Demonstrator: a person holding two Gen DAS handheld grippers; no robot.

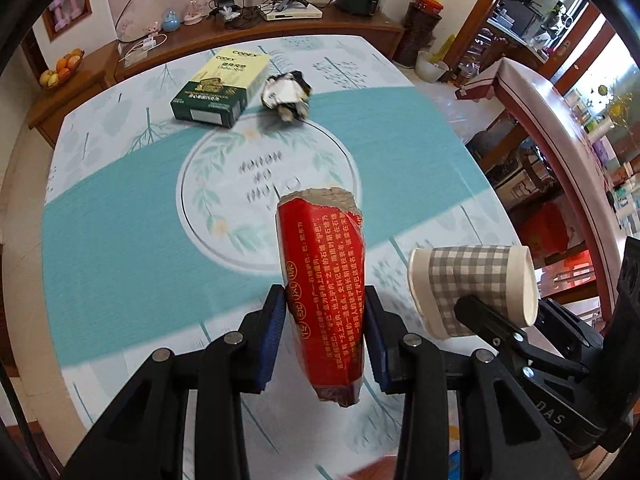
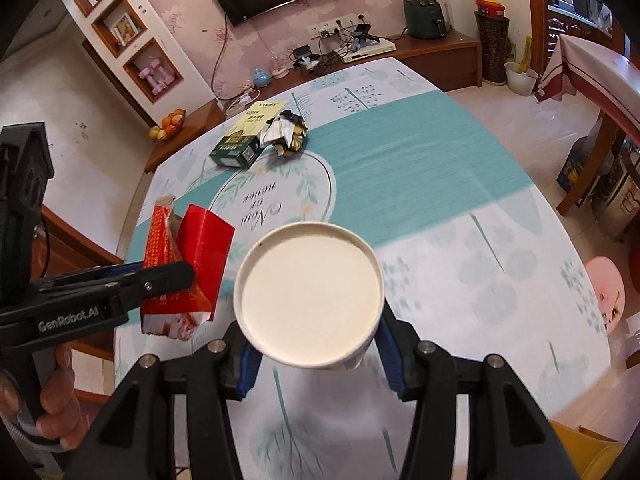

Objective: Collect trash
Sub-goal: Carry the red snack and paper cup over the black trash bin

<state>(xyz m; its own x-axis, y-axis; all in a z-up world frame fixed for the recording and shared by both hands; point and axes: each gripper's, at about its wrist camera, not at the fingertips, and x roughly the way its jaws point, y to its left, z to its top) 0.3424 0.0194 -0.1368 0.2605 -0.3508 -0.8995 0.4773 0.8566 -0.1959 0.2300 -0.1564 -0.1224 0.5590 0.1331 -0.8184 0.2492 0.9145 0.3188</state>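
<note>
Left wrist view: the left tongs are closed on a torn red wrapper, which is clamped between the blue pads and held above the counter, clear of its patterned cloth. The wrapper's torn grey end is directed away from the camera. To the right, the right tongs are seen gripping a checked paper cup, which is tilted on its side with the rim toward the right. Near the far edge of the counter, a green and cream box lies flat, and a crumpled foil wrapper rests just beside the box's right side.

Right wrist view: the right tongs are closed on the paper cup, whose open mouth is turned toward the camera; the cup is held off the counter. At the left, the left tongs are seen clamped across the red wrapper, and a hand is wrapped around their handle. The box and the crumpled foil wrapper are seen touching each other near the far left corner of the counter. A sideboard carrying cables and small devices stands beyond the far edge.
</note>
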